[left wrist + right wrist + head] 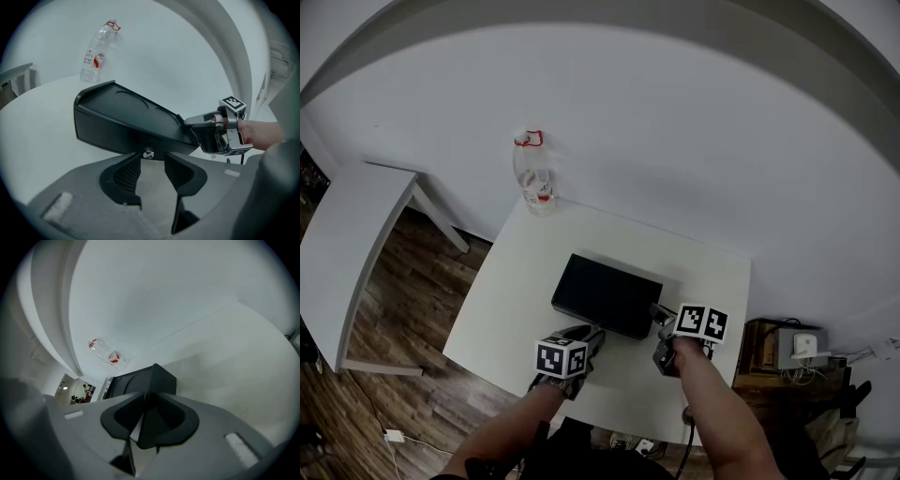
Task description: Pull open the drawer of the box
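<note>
A flat black box [607, 293] lies in the middle of the white table [506, 291]. In the left gripper view a small metal knob [148, 153] sticks out of the box's front face [112, 132]. My left gripper [149, 172] is open, its fingertips on either side of the knob and just below it, not pressing on it. In the head view the left gripper [584, 336] sits at the box's near edge. My right gripper [146, 398] is shut on the box's near right corner [161, 376], and the left gripper view shows this right gripper [216, 137] clamped there.
A clear plastic bottle [534, 178] with a red label stands at the table's far edge by the white wall. A grey side table [356, 253] stands to the left over the wooden floor. A cabinet with cables [787, 352] is at the right.
</note>
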Demonstrator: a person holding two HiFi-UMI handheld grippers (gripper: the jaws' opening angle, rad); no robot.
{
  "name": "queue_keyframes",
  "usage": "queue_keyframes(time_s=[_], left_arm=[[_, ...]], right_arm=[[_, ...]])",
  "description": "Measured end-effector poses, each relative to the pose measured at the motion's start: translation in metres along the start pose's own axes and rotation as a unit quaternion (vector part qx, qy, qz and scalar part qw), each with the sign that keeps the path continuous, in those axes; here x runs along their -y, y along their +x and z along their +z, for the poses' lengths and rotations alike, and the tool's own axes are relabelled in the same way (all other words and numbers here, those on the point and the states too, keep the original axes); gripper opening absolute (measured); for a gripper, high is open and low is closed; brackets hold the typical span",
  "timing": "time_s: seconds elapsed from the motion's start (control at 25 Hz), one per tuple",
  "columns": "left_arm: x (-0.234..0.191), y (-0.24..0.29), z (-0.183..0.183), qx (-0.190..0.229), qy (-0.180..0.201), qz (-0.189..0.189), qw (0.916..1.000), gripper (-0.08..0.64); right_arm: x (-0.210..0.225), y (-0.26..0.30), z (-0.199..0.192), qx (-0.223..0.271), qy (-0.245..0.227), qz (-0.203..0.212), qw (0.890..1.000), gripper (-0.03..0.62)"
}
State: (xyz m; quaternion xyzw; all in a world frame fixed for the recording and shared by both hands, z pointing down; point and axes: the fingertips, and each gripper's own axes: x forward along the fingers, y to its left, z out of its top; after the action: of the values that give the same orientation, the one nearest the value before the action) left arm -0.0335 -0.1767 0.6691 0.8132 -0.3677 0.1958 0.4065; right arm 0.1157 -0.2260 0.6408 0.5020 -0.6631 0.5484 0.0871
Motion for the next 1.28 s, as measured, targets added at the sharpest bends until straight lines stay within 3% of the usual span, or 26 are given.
queue_keyframes(time_s=[0.6,0.88,1.28], left_arm=[[-0.010,0.016,-0.001,-0.019,-0.001,0.017,0.9997,0.163],[-0.006,0.017,0.000,-0.022,-0.011,0.005,0.9997,0.075],[-0.004,0.019,-0.004,-0.022,-0.026,-0.003,0.9994,0.072]], right_arm=[[0.001,0.000,0.000,-0.001,0.001,-0.002,1.000,0.092],[0.000,0.000,0.000,0.001,0.000,-0.004,1.000,0.092],[0.000,0.000,0.001,0.004,0.004,-0.006,1.000,0.092]])
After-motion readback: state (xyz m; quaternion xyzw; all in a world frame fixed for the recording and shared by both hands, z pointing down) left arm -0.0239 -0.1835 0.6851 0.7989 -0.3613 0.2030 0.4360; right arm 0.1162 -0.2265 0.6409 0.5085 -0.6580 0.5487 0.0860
